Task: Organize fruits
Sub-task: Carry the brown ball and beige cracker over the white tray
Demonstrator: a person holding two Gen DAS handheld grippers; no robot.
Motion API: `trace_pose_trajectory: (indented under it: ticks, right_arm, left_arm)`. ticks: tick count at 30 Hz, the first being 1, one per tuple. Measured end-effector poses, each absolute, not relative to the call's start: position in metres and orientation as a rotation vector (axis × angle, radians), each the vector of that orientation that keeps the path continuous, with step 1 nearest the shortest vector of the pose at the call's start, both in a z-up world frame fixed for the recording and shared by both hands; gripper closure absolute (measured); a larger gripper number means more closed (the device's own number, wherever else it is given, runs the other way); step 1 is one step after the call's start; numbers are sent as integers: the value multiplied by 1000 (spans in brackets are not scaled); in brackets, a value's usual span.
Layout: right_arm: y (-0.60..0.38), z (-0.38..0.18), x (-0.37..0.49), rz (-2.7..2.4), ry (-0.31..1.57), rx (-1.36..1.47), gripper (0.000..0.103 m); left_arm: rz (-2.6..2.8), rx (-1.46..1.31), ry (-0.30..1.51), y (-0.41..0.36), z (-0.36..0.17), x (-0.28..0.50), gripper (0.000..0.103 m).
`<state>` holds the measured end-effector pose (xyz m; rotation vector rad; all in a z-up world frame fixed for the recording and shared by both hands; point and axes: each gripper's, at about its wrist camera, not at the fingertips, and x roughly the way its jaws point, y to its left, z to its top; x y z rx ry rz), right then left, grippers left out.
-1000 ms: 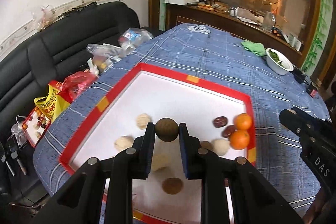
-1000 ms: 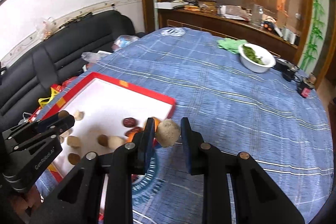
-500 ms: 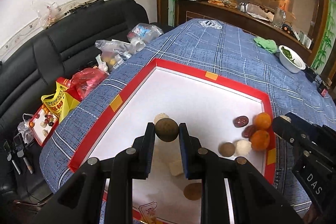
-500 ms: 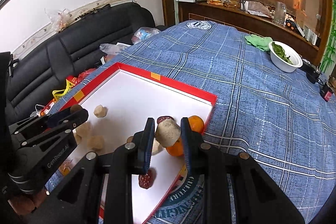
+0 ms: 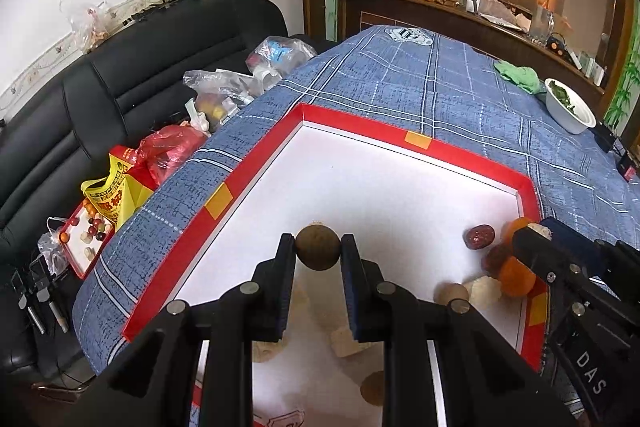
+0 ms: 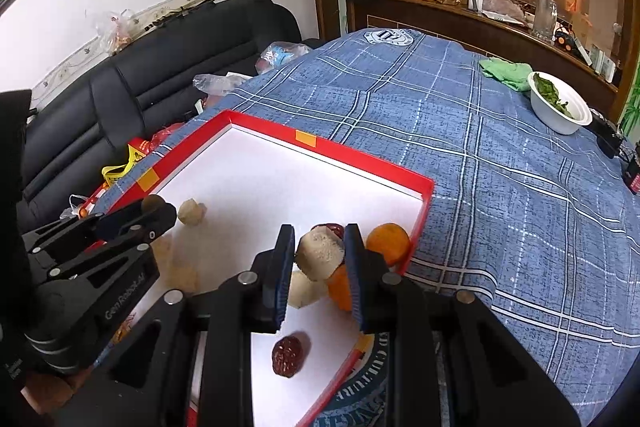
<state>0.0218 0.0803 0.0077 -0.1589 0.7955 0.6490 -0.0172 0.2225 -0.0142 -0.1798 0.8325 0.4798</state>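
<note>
Both grippers hang tilted over the red-rimmed tray [image 5: 248, 171] – likely sorting by kind. Left gripper [image 5: 318, 253]: jaws narrow, pinching 1 round brown fruit [image 5: 318, 251] above bare white floor. Right gripper [image 6: 320, 255]: jaws narrow, clamping 1 pale lumpy fruit [image 6: 320, 253] above the oranges [image 6: 388, 241] and red dates [image 6: 289, 355] – probably its group.

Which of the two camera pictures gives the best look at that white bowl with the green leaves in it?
The right wrist view. There the white bowl sits on the blue checked cloth with its whole rim, its side and the leaves inside clear. In the left wrist view the same bowl lies nearer the picture's edge, more squashed by the lens, and fewer of the leaves show.
</note>
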Motion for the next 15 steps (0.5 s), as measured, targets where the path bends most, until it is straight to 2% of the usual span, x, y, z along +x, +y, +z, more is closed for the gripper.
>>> trace_pose_trajectory:
  ticks: [15]
  right_arm:
    - [99, -3, 32, 657, 820, -172, 76]
  left_arm:
    - [483, -187, 852, 231, -19, -8, 82]
